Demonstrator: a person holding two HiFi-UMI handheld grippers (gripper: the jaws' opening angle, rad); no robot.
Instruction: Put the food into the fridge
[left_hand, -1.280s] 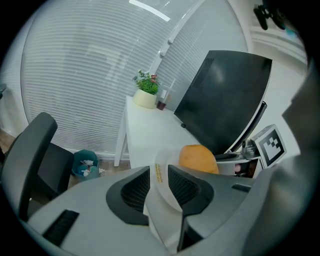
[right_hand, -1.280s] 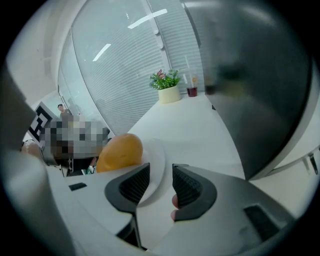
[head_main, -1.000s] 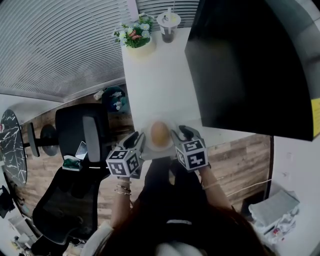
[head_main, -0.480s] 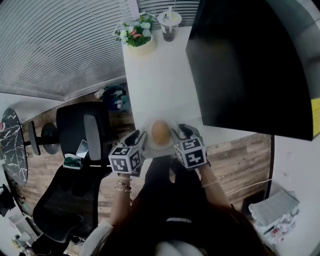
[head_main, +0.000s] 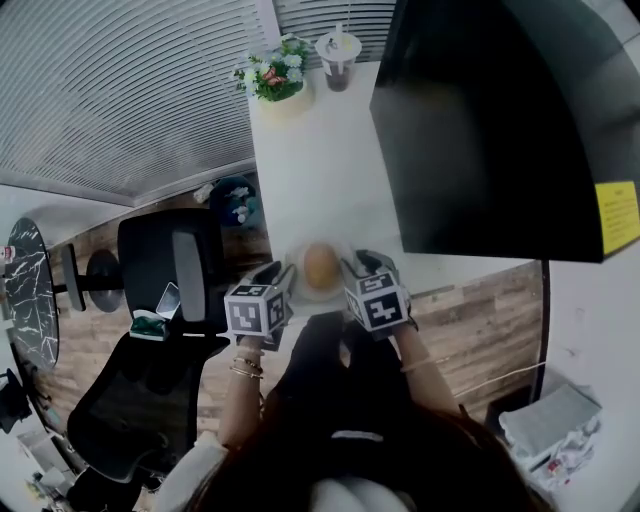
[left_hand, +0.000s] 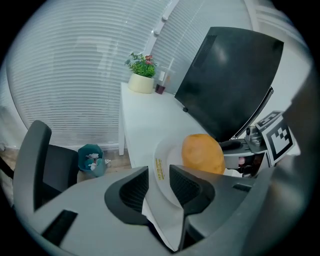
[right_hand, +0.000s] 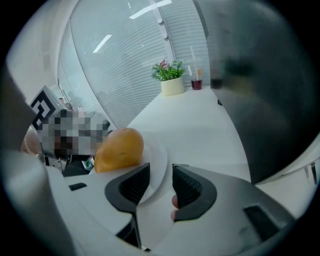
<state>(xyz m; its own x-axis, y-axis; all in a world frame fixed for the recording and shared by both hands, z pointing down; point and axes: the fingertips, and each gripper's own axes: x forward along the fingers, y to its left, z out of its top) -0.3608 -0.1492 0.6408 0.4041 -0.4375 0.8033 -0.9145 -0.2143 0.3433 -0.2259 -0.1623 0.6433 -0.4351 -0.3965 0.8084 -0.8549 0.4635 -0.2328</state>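
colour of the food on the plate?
Orange-yellow. The food shows best in the left gripper view, on the white plate.

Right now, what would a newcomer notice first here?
The orange-yellow food on a white plate at the table's near edge. The left gripper and right gripper each have its rim between open jaws; the left's have just been opening. A big black fridge looms at right.

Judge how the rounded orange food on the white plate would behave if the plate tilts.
The food is rounded and lies loose on the smooth, shallow plate, so it would probably roll or slide toward the low side. It looks bulky for the plate, so lifting one rim alone may spill it.
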